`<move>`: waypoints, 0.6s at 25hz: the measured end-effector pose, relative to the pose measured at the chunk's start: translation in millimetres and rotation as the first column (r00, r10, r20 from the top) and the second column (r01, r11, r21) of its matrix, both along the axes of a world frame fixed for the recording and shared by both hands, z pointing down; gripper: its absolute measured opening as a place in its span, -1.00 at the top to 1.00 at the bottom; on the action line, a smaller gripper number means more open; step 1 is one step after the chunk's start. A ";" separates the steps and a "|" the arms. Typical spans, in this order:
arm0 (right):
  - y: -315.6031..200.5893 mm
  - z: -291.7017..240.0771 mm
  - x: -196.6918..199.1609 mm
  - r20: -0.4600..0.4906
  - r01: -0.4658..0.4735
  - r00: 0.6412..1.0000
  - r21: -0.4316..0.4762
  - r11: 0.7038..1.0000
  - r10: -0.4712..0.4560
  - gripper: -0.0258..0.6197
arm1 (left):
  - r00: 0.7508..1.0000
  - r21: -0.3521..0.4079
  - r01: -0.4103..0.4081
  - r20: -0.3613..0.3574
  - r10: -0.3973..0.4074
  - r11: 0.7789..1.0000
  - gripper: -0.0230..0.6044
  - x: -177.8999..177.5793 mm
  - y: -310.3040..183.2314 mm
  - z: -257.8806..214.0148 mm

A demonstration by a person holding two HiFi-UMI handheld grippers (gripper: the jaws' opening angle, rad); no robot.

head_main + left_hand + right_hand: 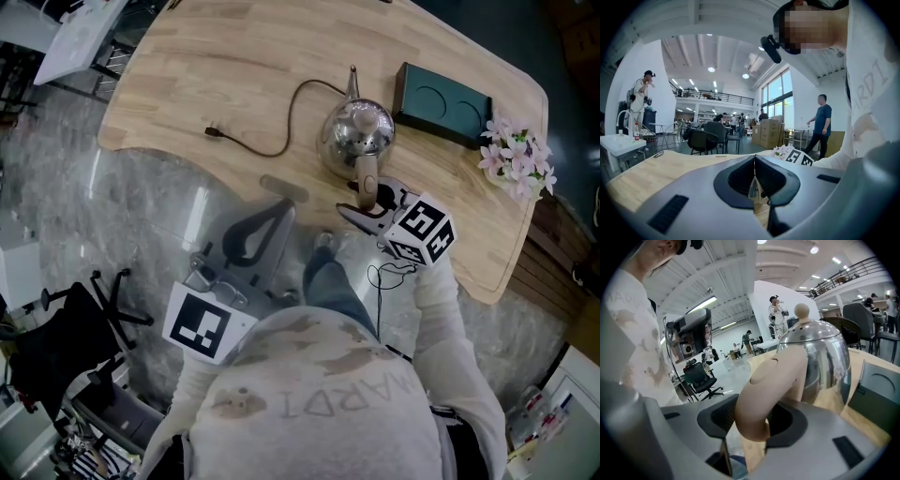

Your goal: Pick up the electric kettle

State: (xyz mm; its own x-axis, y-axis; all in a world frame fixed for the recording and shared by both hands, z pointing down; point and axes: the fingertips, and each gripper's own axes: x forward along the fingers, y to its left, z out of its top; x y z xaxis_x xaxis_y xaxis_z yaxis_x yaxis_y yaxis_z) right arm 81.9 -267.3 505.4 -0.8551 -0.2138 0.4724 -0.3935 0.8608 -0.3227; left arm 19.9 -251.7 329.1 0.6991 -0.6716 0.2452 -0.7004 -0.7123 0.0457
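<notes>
Lidded electric kettle, contents hidden, right of table centre; handle between spread right tool at kettle's 6 o'clock. Left tool pressed together, empty. Busy hall beyond.

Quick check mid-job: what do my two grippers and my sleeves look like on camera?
The left gripper and right gripper have smooth grey bodies with dark ribbed pads on the jaws. Each carries a white cube printed with black square markers. The sleeves are pale, off-white fabric. A thin black cable loops near the right one.
</notes>
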 end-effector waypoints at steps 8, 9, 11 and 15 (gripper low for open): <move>3.1 1.8 -13.5 -0.001 0.069 0.998 0.004 0.998 -0.069 0.43 | 1.000 -0.002 0.003 -0.004 -0.003 1.000 0.88 0.9 -5.0 1.1; 3.0 1.8 -15.5 0.000 0.071 0.997 0.006 0.997 -0.071 0.44 | 1.000 -0.001 0.003 -0.004 -0.003 1.000 0.88 1.1 -5.1 1.1; 2.1 1.6 -19.6 0.006 0.071 0.997 0.011 0.997 -0.071 0.47 | 1.000 -0.002 0.004 -0.004 -0.004 1.000 0.88 1.3 -4.8 1.2; -0.3 0.6 -27.1 0.024 0.044 0.999 0.031 0.999 -0.045 0.52 | 1.000 0.000 0.006 -0.001 -0.006 1.000 0.88 -1.3 -2.6 1.0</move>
